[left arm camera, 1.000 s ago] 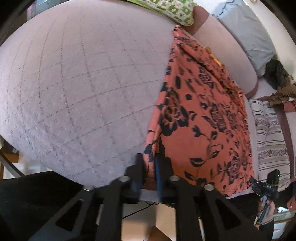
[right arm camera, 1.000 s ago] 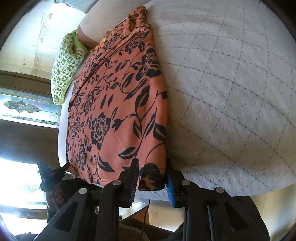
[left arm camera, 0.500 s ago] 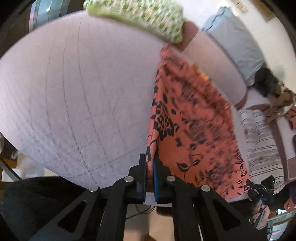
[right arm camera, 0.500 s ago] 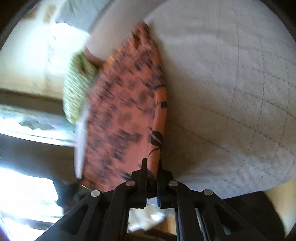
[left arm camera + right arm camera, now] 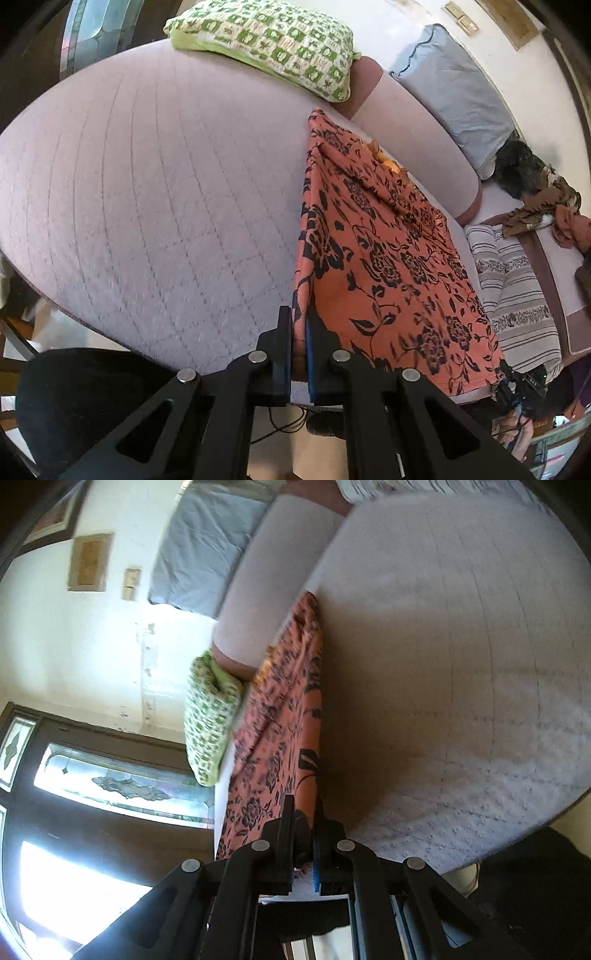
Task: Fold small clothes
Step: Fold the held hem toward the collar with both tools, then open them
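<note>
An orange garment with a black flower print [image 5: 384, 254] lies stretched over the quilted lilac sofa seat [image 5: 147, 206]. My left gripper [image 5: 299, 325] is shut on the garment's near left corner, and the cloth rises off the seat into its jaws. In the right wrist view the same garment [image 5: 280, 731] runs away from me along the seat [image 5: 461, 664]. My right gripper [image 5: 303, 812] is shut on its other near corner, lifted off the seat. The right gripper [image 5: 517, 387] also shows small at the lower right of the left wrist view.
A green-patterned pillow [image 5: 266, 44] lies at the seat's far end, next to the backrest [image 5: 413, 140] and a blue-grey cushion [image 5: 454, 92]. A striped cloth [image 5: 513, 291] and crumpled clothes [image 5: 546, 210] lie to the right. A bright window [image 5: 74, 812] stands beyond the sofa's left end.
Both grippers closed on the garment's near corners and lifted them off the seat. The right gripper swung and tilted up, bringing the wall and window into view.
</note>
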